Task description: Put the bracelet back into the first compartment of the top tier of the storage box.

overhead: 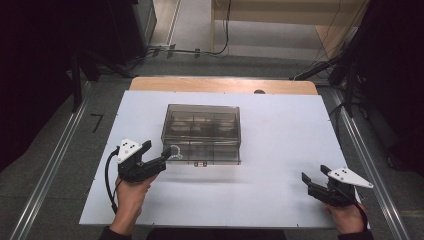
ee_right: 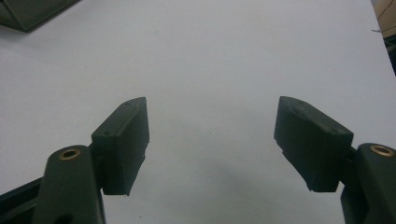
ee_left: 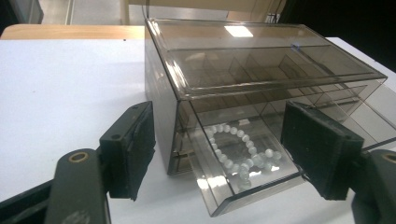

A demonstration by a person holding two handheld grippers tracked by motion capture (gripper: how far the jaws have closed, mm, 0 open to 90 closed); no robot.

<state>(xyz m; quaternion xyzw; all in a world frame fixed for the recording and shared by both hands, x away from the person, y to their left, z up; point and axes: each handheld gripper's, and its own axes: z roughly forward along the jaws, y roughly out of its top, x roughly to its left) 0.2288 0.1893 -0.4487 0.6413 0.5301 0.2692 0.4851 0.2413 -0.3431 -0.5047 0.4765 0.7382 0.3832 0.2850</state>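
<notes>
A smoky clear plastic drawer box [overhead: 202,132] stands mid-table; in the left gripper view the box [ee_left: 243,60] has its lid down. One small drawer [ee_left: 247,175] is pulled out at the box's lower left corner, and a white bead bracelet [ee_left: 238,151] lies in it. The bracelet [overhead: 174,151] also shows from above. My left gripper [overhead: 157,154] stands open just in front of that drawer, jaws wide on either side with nothing pressed between them [ee_left: 219,156]. My right gripper [overhead: 314,176] rests open near the table's front right, over bare white surface [ee_right: 212,140].
The white table top [overhead: 280,150] has a wooden strip [overhead: 222,85] along its far edge. Metal rails [overhead: 50,170] run along both sides on the grey floor. Dark stands and cables crowd the back corners. A corner of the box [ee_right: 32,14] shows in the right gripper view.
</notes>
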